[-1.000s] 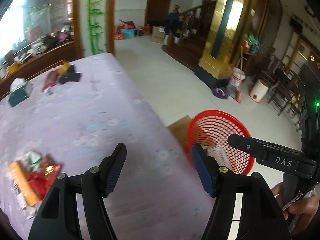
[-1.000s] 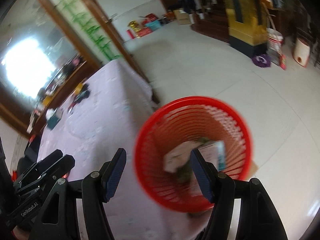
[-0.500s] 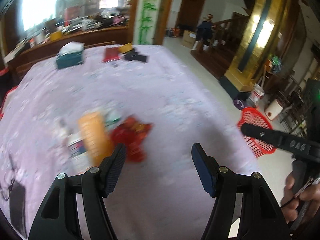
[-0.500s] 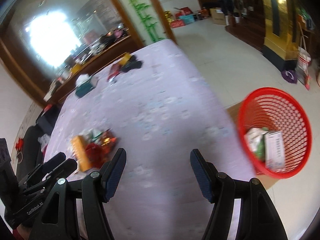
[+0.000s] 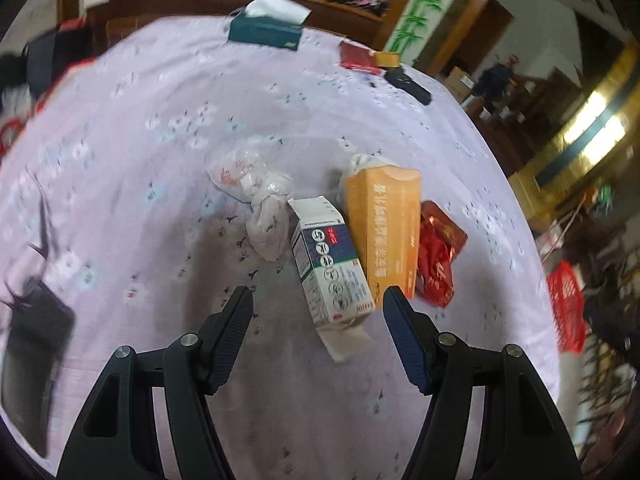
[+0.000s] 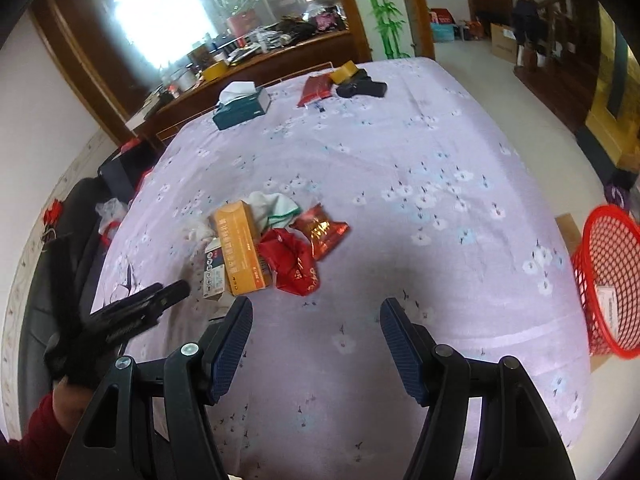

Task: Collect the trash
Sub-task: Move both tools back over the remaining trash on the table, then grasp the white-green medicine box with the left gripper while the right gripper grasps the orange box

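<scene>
A heap of trash lies on the lilac flowered tablecloth (image 5: 152,128). It holds a white and blue carton (image 5: 330,264), an orange box (image 5: 386,228), red foil wrappers (image 5: 438,252) and a knotted white plastic bag (image 5: 256,192). My left gripper (image 5: 318,306) hovers open just above the carton's near end, with nothing between its fingers. In the right wrist view the same heap shows the orange box (image 6: 240,248) and red wrappers (image 6: 296,260). My right gripper (image 6: 316,312) stands open over bare cloth, to the right of the heap. The red mesh basket (image 6: 608,280) stands off the table's right edge with trash inside.
A teal tissue box (image 6: 240,106), a red packet (image 6: 314,88) and a black pouch (image 6: 362,87) lie at the table's far end. A dark flat object (image 5: 28,360) lies at the left edge. A person (image 6: 526,20) stands far off by the stairs.
Both grippers have swung left from the basket to the table. The trash heap now lies directly before the left gripper, and the basket has slid to the right edge of both views.
</scene>
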Action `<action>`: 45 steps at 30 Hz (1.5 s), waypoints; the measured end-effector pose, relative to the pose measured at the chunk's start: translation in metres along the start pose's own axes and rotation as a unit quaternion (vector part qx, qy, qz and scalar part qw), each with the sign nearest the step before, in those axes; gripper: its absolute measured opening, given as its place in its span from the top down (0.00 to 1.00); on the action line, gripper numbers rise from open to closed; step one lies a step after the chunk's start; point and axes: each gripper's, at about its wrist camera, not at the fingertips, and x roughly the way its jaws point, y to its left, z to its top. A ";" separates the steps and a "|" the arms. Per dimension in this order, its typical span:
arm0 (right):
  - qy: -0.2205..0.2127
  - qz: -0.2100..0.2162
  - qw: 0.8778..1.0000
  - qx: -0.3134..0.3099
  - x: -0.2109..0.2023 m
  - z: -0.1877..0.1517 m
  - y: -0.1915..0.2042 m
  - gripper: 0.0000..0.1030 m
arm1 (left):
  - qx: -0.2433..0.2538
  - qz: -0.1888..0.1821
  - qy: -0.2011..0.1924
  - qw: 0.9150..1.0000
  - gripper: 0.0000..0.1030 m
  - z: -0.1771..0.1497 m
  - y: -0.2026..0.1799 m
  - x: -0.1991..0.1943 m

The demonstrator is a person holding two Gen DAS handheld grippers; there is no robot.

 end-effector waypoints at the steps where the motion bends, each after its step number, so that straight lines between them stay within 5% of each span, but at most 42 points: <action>1: -0.002 -0.001 1.000 -0.005 -0.002 0.002 0.000 0.31 | -0.004 -0.003 0.003 1.000 0.36 0.001 -0.001 0.003; 9: -0.019 -0.010 1.000 -0.015 -0.021 0.012 -0.018 0.31 | -0.002 0.027 0.028 0.999 0.53 0.008 -0.018 0.040; 34: -0.011 -0.019 1.000 -0.012 -0.030 0.001 -0.030 0.31 | 0.005 0.048 0.020 0.999 0.49 0.027 -0.013 0.057; 38: -0.011 -0.021 1.000 -0.014 -0.030 0.000 -0.027 0.31 | 0.008 0.047 0.028 0.998 0.67 0.026 -0.013 0.066; 45: -0.007 -0.018 1.000 -0.012 -0.024 -0.001 -0.024 0.31 | 0.015 0.029 0.001 0.999 0.68 0.017 -0.007 0.045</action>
